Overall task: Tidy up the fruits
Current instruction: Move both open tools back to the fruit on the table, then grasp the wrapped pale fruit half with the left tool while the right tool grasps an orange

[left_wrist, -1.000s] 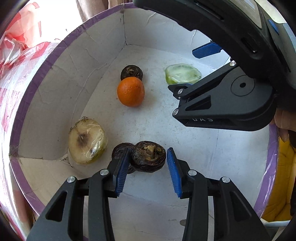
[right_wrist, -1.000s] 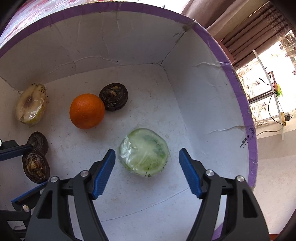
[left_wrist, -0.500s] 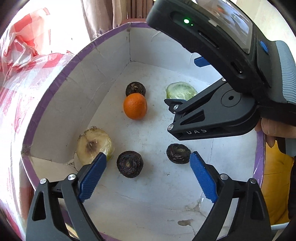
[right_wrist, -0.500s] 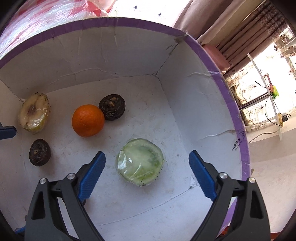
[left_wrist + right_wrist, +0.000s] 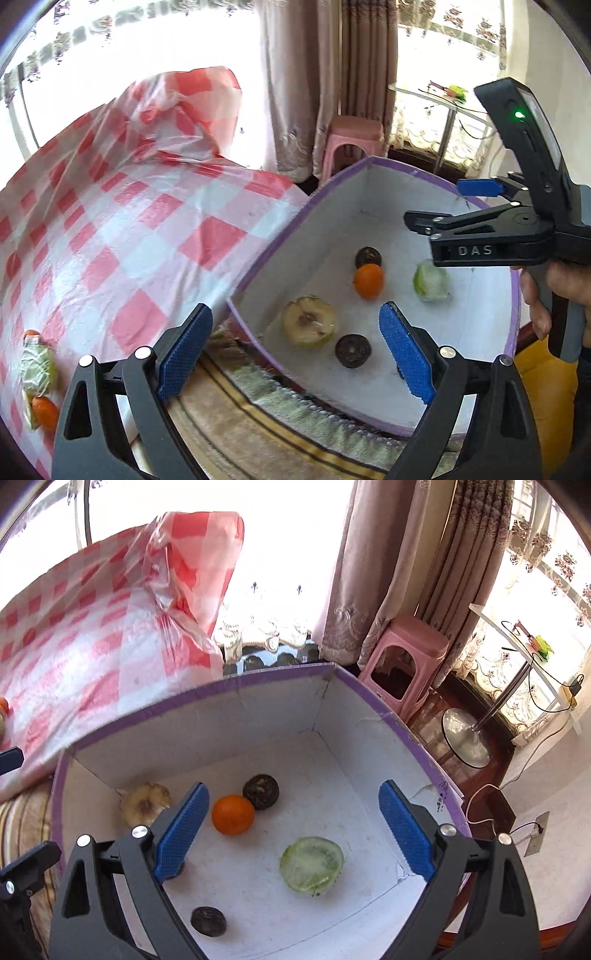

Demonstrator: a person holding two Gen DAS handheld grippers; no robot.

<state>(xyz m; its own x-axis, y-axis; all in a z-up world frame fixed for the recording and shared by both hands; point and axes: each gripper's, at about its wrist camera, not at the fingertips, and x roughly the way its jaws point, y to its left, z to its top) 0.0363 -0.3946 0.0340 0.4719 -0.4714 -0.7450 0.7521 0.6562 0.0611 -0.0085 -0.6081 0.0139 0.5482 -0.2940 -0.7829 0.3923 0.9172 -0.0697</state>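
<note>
A white box with a purple rim (image 5: 295, 210) holds an orange (image 5: 368, 280), a wrapped green half fruit (image 5: 431, 280), a wrapped pale half fruit (image 5: 309, 326) and dark round fruits (image 5: 352, 350). My left gripper (image 5: 293, 352) hangs open and empty above the box's near edge. My right gripper (image 5: 293, 834) is above the box with its jaws opening. Nothing is between them, and the green half (image 5: 311, 864) and the orange (image 5: 232, 814) lie well below. One dark fruit (image 5: 208, 921) is near the front wall, another (image 5: 261, 792) touches the orange.
Left of the box is a table under a red-checked cloth (image 5: 129, 229), with a wrapped green fruit (image 5: 37, 365) and an orange (image 5: 44, 411) at its near left. A pink stool (image 5: 406, 657), curtains and a round stand base (image 5: 465, 738) are behind. A striped rug (image 5: 258, 424) lies below.
My left gripper let go of a dark fruit, opened wide and rose out of the box, swinging toward the table. My right gripper opened wider off the green half and rose too.
</note>
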